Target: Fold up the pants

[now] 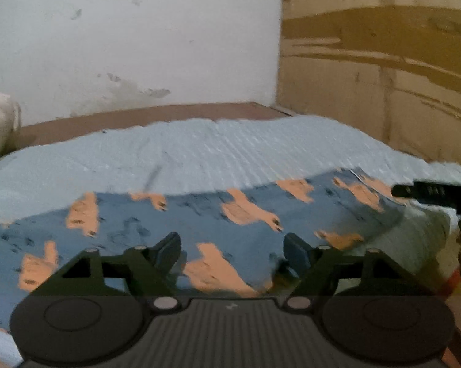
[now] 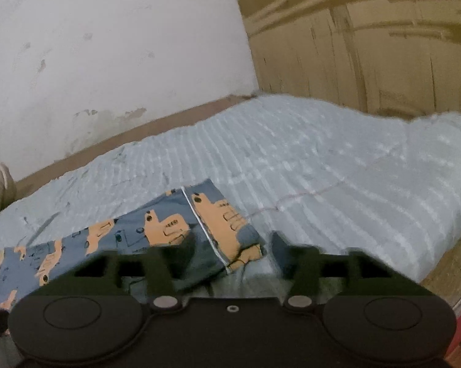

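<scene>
Down at the bottom of both views, the left gripper [image 1: 232, 253] and right gripper [image 2: 229, 253] sit spread wide with nothing pinched, probably having let go of the pants [image 2: 169, 230] lying flat mid-frame on the blue bedspread [image 2: 322, 168], wall [image 1: 123, 46] behind, nothing blocking.

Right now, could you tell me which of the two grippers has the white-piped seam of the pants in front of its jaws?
The right gripper: the pants show their white seam just ahead of it. The left gripper faces only plain printed fabric.
</scene>
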The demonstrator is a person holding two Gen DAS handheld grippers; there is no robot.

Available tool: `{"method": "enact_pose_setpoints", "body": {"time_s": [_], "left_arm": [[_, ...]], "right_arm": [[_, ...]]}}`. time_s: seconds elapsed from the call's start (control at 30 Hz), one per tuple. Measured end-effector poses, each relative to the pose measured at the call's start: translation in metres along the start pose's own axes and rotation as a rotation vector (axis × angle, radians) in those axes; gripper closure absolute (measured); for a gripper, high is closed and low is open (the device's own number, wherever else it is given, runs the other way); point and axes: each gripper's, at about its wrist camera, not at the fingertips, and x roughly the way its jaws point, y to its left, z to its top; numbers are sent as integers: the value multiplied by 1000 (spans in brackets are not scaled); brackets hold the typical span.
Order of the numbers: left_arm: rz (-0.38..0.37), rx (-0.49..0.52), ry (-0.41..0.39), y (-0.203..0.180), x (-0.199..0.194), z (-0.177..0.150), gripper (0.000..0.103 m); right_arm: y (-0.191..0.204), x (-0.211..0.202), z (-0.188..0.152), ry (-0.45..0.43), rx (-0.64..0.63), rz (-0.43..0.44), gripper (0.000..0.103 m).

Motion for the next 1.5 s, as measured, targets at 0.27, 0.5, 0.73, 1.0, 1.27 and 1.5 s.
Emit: {"method": "enact_pose_setpoints", "body": {"time_s": [0.27, 0.5, 0.73, 1.0, 1.27, 1.5], "left_arm": [[270, -76, -79, 77, -33, 16, 4], [518, -215, -60, 170, -61, -7, 1], [577, -419, -26, 245, -71, -38, 2], [419, -561, 0, 280, -66, -52, 29], [472, -606, 7, 281, -52, -48, 86], [596, -467, -89, 248, -79, -20, 88]], "right_arm": [[39, -11, -9, -59, -125, 68, 1], [89, -13, -24, -49, -224, 245, 1], [131, -11, -41, 5, -291, 336, 1], [172, -12, -50, 34, -360, 402, 1], [189, -18, -53, 33, -411, 434, 1], [192, -13, -54, 33, -431, 417, 1]]}}
